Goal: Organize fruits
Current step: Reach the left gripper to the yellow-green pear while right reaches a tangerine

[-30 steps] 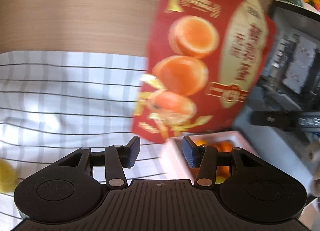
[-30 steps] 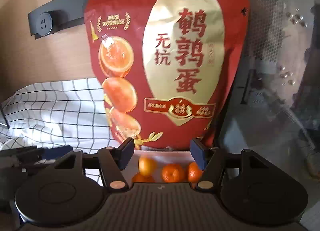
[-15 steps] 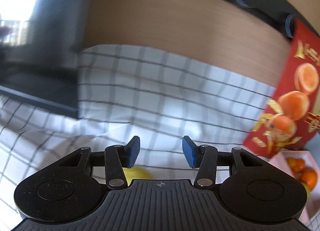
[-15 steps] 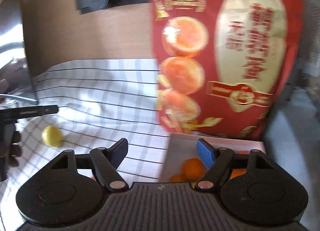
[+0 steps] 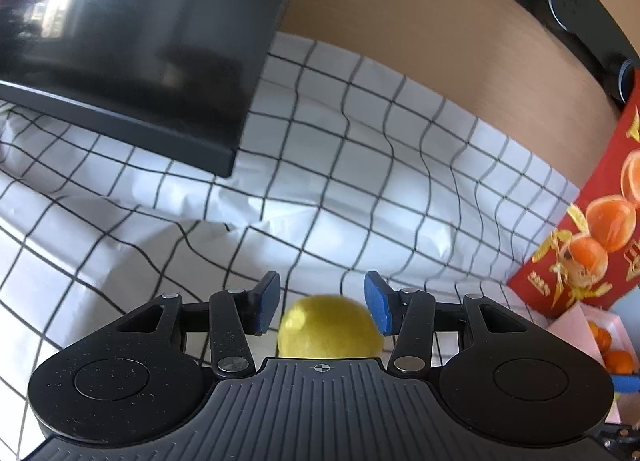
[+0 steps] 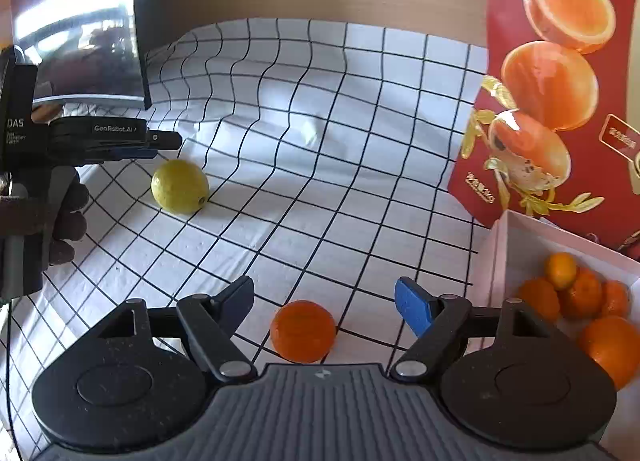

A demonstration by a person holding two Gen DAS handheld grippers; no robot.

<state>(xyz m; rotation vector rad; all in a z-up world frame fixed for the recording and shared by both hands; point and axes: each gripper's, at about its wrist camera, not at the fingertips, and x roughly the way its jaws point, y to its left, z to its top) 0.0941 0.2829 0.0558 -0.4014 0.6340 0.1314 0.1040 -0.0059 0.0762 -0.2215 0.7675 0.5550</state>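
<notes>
Hovering over a yellow lemon (image 5: 328,325), the left tongs (image 5: 322,303) stand part-way open, with the fruit seen in the gap between the blue pads and neither pad pressing on it. In the right wrist view the same left tongs (image 6: 160,143) sit just above and to the left of that lemon (image 6: 180,186), held by a gloved hand (image 6: 60,217); whether a pad touches the fruit cannot be told from there.

The right tongs (image 6: 324,301) gape wide, their jaws having just been opening, and a small orange (image 6: 303,331) lies on the cloth between and just below the tips, clear of both pads.

Both fruits rest on a white checked cloth (image 6: 320,165) with black lines, rumpled toward the back, which covers the bench. At the right edge stands a pale pink box (image 6: 500,257) holding several oranges (image 6: 576,293), one of them noticeably bigger and nearest the camera. The loose orange is near the box, while the lemon lies well apart from it, across the cloth.

Behind the box leans a red pouch (image 6: 560,101) printed with orange halves and gold lettering. A dark monitor (image 5: 132,41) stands at the back left, in front of a tan wall (image 5: 420,41) that carries a dark rail (image 5: 560,9).
</notes>
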